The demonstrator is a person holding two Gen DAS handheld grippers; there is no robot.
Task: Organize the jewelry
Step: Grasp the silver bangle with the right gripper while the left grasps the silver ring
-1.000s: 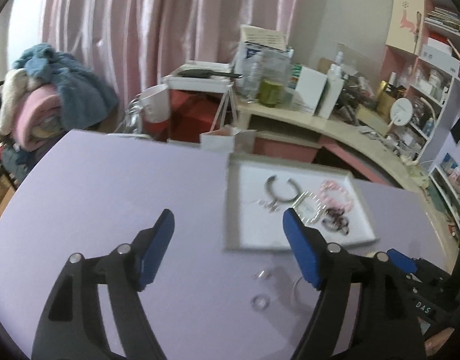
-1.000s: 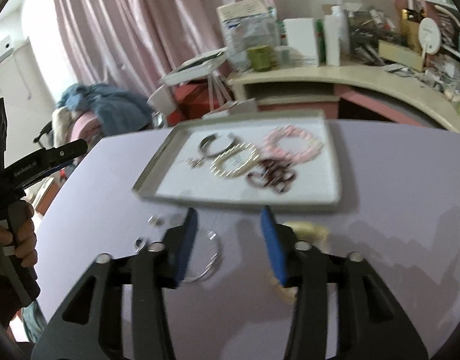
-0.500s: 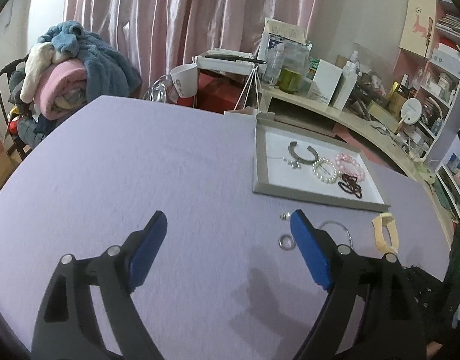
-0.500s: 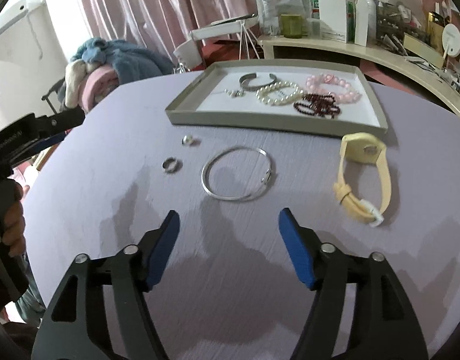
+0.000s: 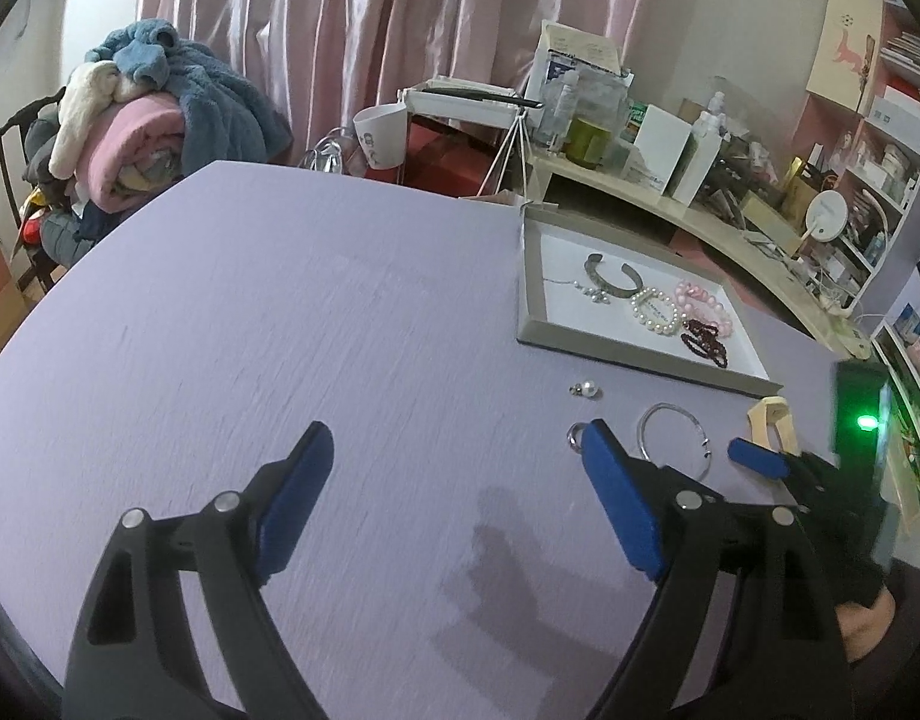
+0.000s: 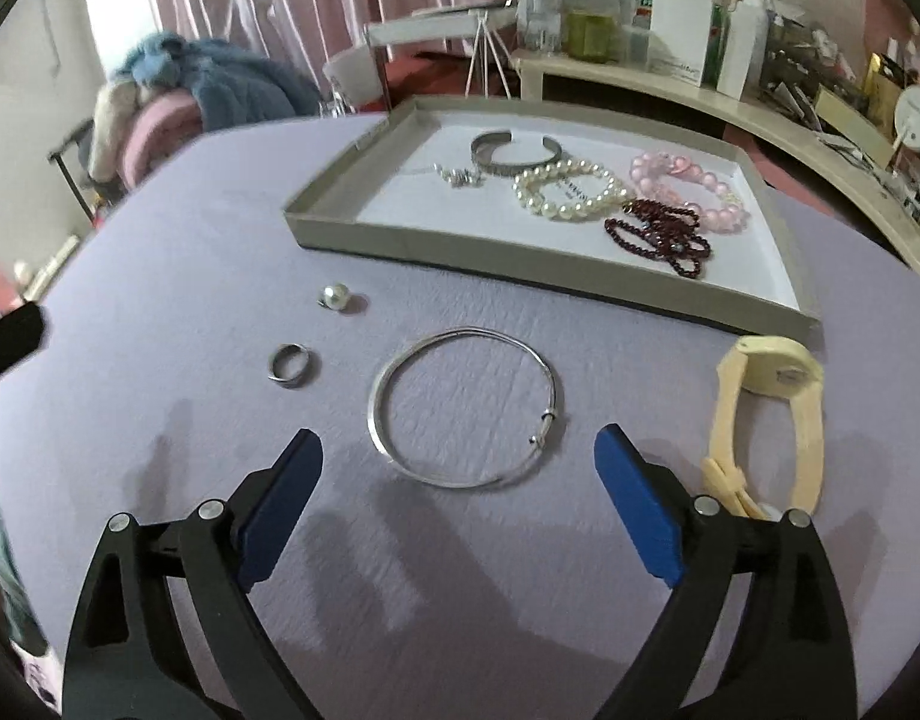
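Observation:
A grey tray (image 6: 520, 264) holds a silver cuff (image 6: 502, 168), a pearl bracelet (image 6: 544, 204), a pink bead bracelet (image 6: 670, 168) and a dark red one (image 6: 640, 234). On the purple table in front of it lie a thin silver bangle (image 6: 466, 333), a silver ring (image 6: 289, 366), a pearl stud (image 6: 335, 295) and a yellow watch (image 6: 772, 363). My right gripper (image 6: 457, 438) hangs just short of the bangle, jaws opening, nothing pressed between them. My left gripper (image 5: 455, 429) is open over bare table, left of the ring (image 5: 575, 437) and bangle (image 5: 670, 405).
The tray (image 5: 532, 300) lies at the table's far right. Behind the table are pink curtains, a chair piled with blankets (image 5: 160, 120), a white cup (image 5: 382, 135) and a cluttered shelf (image 5: 670, 192). A hand shows at the lower right of the left wrist view.
The right jaws have spread much wider and that gripper has come down closer to the bangle. The left gripper drew back and left from the tray, then held still.

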